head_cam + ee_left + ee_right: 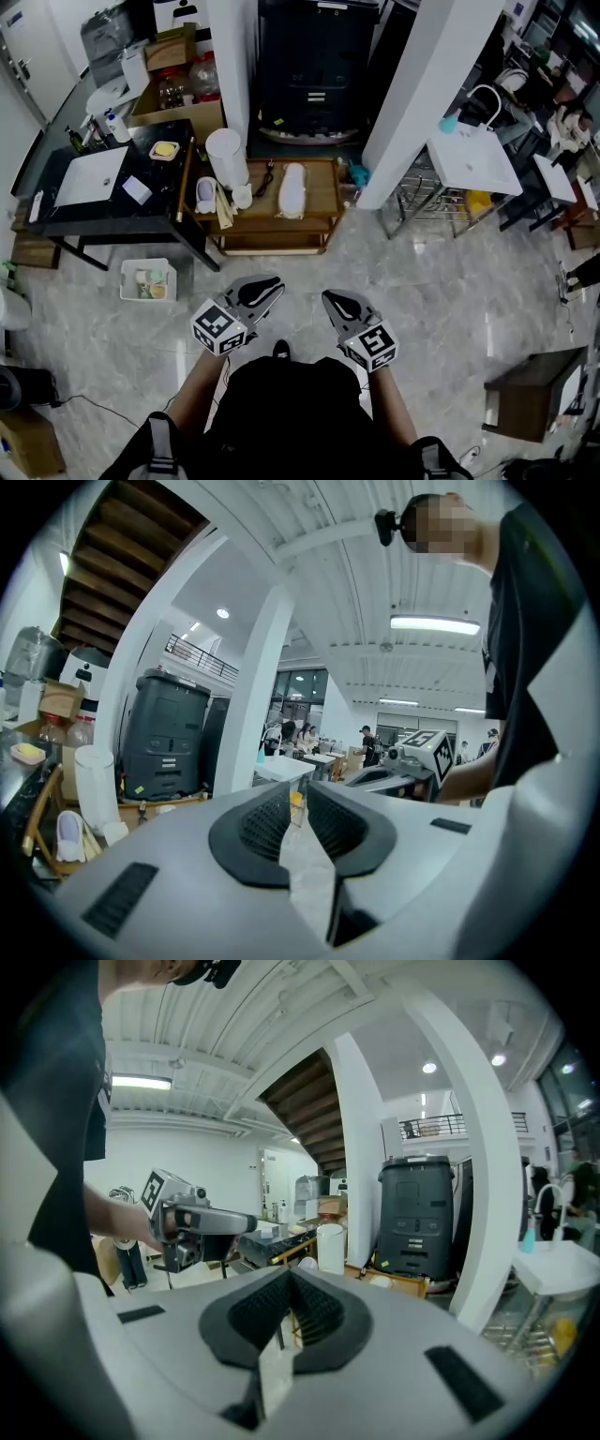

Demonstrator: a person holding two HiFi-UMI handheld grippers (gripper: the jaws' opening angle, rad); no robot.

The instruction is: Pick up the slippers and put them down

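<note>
Two pale slippers lie on a low wooden table (319, 208): one (292, 190) near its middle, the other (205, 195) at its left end, seen also in the left gripper view (67, 834). Both grippers hover over the marble floor, well short of the table, pointing toward it. My left gripper (273, 287) (298, 816) has its jaws a narrow slit apart with nothing between them. My right gripper (329, 299) (290, 1288) is shut and empty. Each gripper shows in the other's view.
A tall white cylinder (225, 157) and a small cup (243, 196) stand on the wooden table. A black table (112, 211) with a white board is at the left, with a white bin (148, 279) on the floor below it. A white pillar (417, 94), a sink stand (472, 161) and a brown stool (530, 394) are at the right.
</note>
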